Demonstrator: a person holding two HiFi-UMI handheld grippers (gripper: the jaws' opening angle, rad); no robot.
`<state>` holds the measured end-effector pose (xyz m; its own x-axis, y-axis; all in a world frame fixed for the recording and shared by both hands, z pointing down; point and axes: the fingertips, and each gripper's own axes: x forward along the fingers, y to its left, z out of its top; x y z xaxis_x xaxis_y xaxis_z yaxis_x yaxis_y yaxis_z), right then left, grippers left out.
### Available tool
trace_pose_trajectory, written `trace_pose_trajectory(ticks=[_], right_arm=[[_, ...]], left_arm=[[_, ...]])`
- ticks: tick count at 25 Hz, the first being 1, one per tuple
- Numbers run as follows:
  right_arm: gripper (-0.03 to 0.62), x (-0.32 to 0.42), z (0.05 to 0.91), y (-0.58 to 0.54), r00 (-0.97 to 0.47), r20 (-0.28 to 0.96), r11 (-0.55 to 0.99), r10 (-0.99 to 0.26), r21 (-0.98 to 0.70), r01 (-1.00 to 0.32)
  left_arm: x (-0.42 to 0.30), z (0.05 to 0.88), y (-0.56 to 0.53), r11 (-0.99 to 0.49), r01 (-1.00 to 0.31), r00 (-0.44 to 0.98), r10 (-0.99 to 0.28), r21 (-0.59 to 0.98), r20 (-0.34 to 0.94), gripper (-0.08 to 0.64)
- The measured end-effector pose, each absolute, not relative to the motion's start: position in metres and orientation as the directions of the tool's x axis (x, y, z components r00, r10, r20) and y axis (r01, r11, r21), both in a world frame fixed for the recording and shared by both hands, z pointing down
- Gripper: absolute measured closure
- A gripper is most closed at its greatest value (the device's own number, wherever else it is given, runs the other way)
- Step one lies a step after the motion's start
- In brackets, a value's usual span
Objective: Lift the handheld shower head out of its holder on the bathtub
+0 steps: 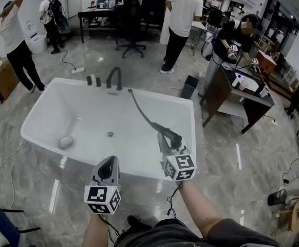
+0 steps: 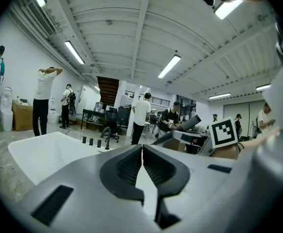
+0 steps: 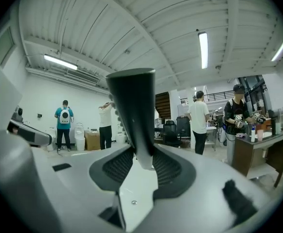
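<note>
Black shower head (image 1: 173, 136) in right claw (image 1: 164, 143)

Grey marbled floor (image 1: 262, 138) all around me. Ribbed white ceiling (image 2: 132, 23), tube lights (image 2: 169, 66) on. Black office chair (image 1: 132, 27) ahead, dark counter (image 1: 216, 96) right, cardboard box (image 1: 1, 76) left. Several people (image 1: 183, 14) standing about.

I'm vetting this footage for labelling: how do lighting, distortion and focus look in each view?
Head view: even light, bowed edges, lamp glare streaks on the floor. Left gripper view: fisheye circle with black corners, ceiling lamps blown out, left gripper close and soft. Right gripper view: same fisheye; shower head dark in the foreground.
</note>
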<state>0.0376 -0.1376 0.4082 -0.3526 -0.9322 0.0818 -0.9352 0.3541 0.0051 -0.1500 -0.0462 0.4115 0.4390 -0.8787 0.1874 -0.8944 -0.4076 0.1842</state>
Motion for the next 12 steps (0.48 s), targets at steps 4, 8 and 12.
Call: trace_pose_trajectory(ticks=[4, 8, 12], right_arm=[[0.456, 0.061, 0.39, -0.121, -0.365, 0.034, 0.365, -0.93, -0.003, -0.931], [0.457, 0.09, 0.379, -0.099, -0.382, 0.015, 0.381, -0.924, -0.031, -0.924], [0.457, 0.114, 0.384, -0.076, -0.417, 0.032, 0.416, -0.908, -0.03, -0.909]], left_arm=[[-0.125, 0.407, -0.037, -0.405, -0.898, 0.433, -0.883, 0.171, 0.183, 0.543], [-0.097, 0.4, -0.024, -0.391, -0.906, 0.417, -0.891, 0.161, 0.18, 0.543], [-0.067, 0.397, -0.005, -0.379, -0.913, 0.403, -0.895, 0.149, 0.189, 0.543]])
